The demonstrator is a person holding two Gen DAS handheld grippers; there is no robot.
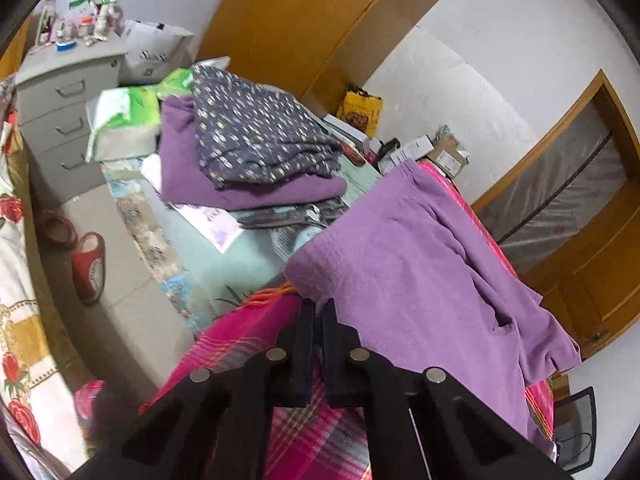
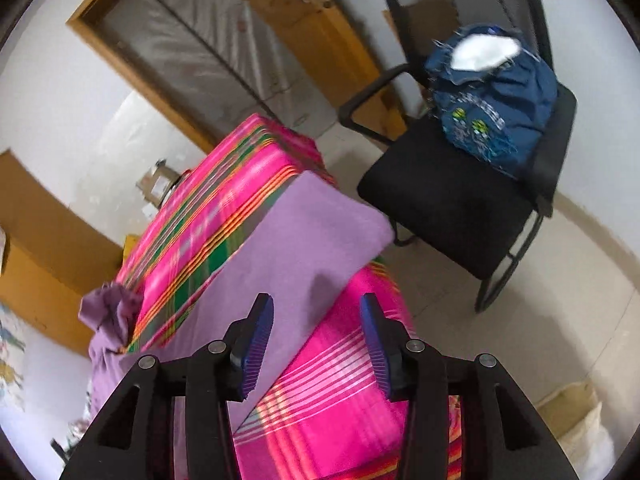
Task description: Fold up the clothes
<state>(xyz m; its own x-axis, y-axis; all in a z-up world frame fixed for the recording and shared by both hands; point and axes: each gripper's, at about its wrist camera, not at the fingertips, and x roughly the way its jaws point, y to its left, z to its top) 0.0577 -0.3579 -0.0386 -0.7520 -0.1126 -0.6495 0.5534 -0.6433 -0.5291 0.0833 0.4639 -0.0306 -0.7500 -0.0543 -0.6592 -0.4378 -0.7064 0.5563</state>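
purple garment lies spread over the pink plaid cloth that covers the work surface; in the left wrist view it fills the middle and right of the frame, and in the right wrist view it runs from the centre down to the lower left. one long edge looks already folded straight, so i judge you are in the middle of the fold, not at the start.

your left gripper sits at the bottom centre of its frame with the jaws pressed together. the tips are at the near corner of the garment, but i cannot tell if any cloth is pinched between them. your right gripper has its jaws standing apart, with the blue pads on both sides of the garment edge and not pressing on it, so it holds nothing now. this placing makes sense if you want to take the edge next and carry it across.

a bunched part of the garment hangs at the left of the right wrist view. finished clothes, a dotted dark one on a purple one, are stacked in the upper middle of the left wrist view, well apart.
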